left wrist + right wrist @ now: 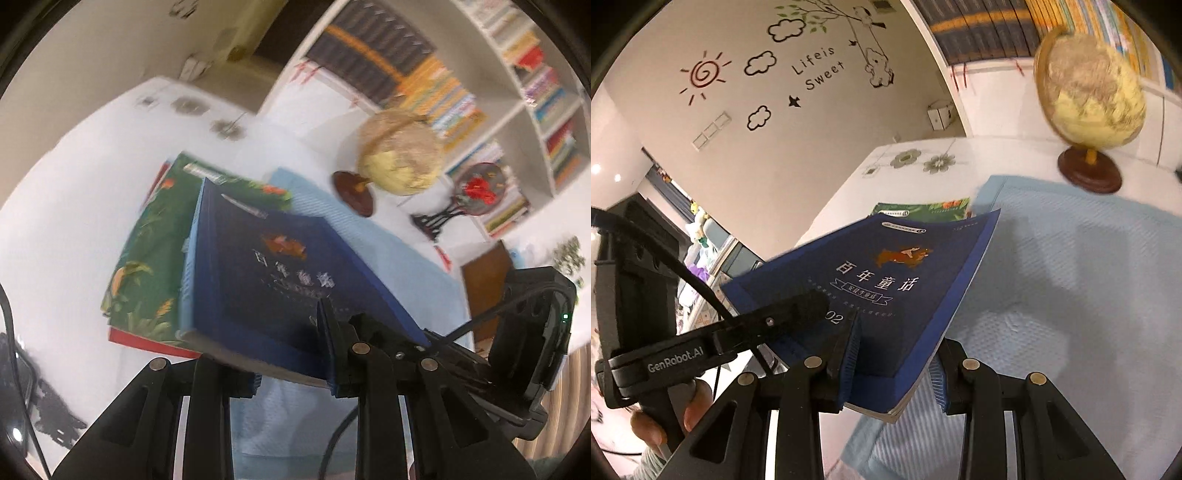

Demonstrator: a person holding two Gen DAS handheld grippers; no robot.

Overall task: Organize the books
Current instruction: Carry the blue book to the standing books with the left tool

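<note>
A dark blue book with white Chinese title is held in the air above the table, tilted. My left gripper is shut on its near edge; it shows as a black arm in the right wrist view. My right gripper is shut on the book's near corner; its body shows in the left wrist view. Beyond lies a green jungle-print book on a red book; the green book also peeks out in the right wrist view.
A light blue mat covers the white table. A globe on a wooden base and a red-flower ornament stand at the back. Full bookshelves rise behind.
</note>
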